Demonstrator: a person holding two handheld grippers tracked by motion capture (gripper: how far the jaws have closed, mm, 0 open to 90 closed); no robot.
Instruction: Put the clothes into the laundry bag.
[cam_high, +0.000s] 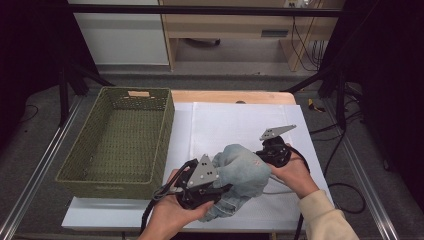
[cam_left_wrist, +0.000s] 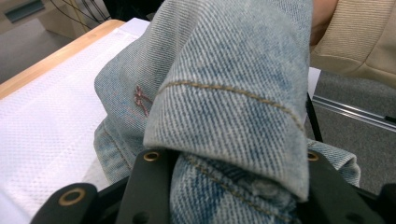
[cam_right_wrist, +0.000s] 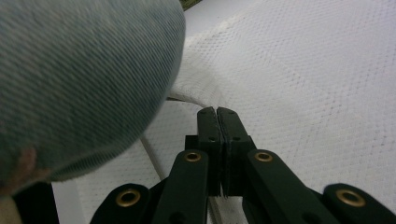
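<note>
A bundled light-blue denim garment (cam_high: 240, 170) sits near the front of the white mat (cam_high: 240, 120). My left gripper (cam_high: 220, 192) comes in from the lower left, and its jaws are closed on the denim, whose folded hem (cam_left_wrist: 224, 93) bulges up between them. My right gripper (cam_high: 261, 155) rests on the mat just right of the bundle. Its pads (cam_right_wrist: 217, 112) press together with nothing between them, and the denim (cam_right_wrist: 79, 79) looms at its left. A hand holds each gripper.
A green woven basket (cam_high: 105, 180) with nothing in it stands at the left of the mat. The wooden table edge (cam_high: 225, 96) runs along the back. A thin white cord (cam_right_wrist: 154, 154) lies on the mat under the right gripper.
</note>
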